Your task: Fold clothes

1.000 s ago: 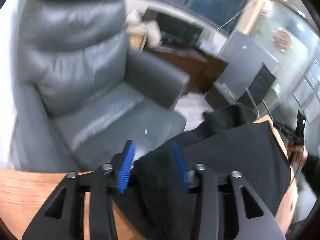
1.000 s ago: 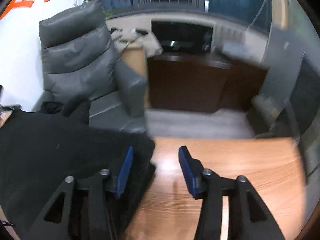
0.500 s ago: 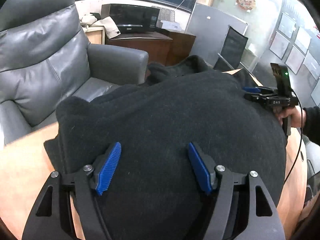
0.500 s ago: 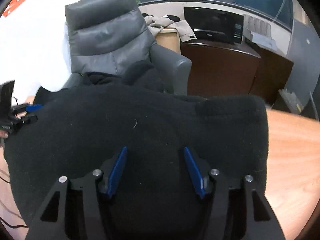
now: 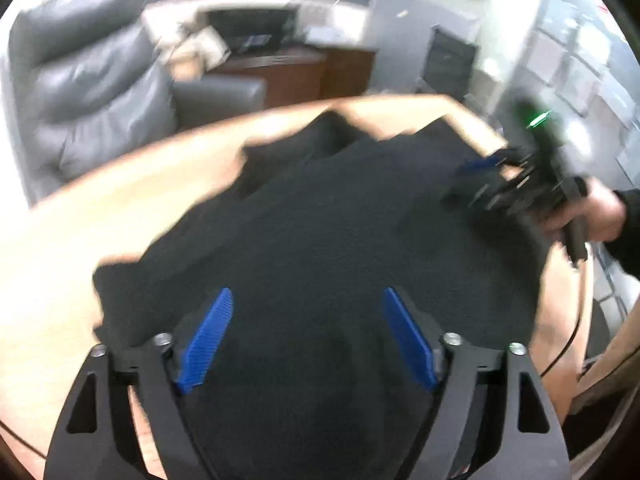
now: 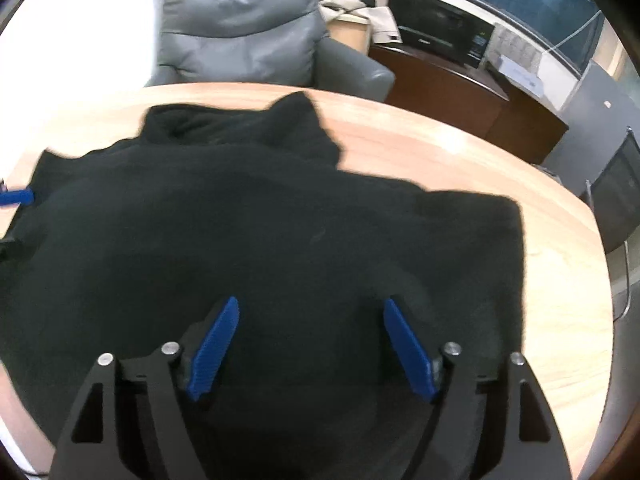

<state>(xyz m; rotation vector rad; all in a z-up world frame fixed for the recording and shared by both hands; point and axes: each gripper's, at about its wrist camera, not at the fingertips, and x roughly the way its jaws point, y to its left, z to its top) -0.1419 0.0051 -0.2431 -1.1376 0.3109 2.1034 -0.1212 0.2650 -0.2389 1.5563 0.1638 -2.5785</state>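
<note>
A black garment (image 5: 340, 232) lies spread on the round wooden table (image 5: 100, 216), with a bunched part at its far edge. My left gripper (image 5: 307, 296) hovers open over its near part, blue pads wide apart and pinching nothing. In the right wrist view the same black garment (image 6: 260, 232) covers most of the wooden table (image 6: 480, 168), and my right gripper (image 6: 311, 304) stands open above it. The right gripper (image 5: 516, 188) also shows at the cloth's right edge, held by a hand (image 5: 596, 212). A blue pad of the left gripper (image 6: 16, 197) peeks in at the left edge.
A grey leather armchair (image 6: 248, 32) stands just beyond the table's far edge. Behind it are a dark wooden cabinet (image 6: 452, 80) with a black microwave (image 6: 440, 36) on it. A cable (image 5: 576, 320) hangs off the table's right side.
One second ago my left gripper was shut on the lifted cloth near the armchair. Now the garment lies flat on the table and both grippers are open above it.
</note>
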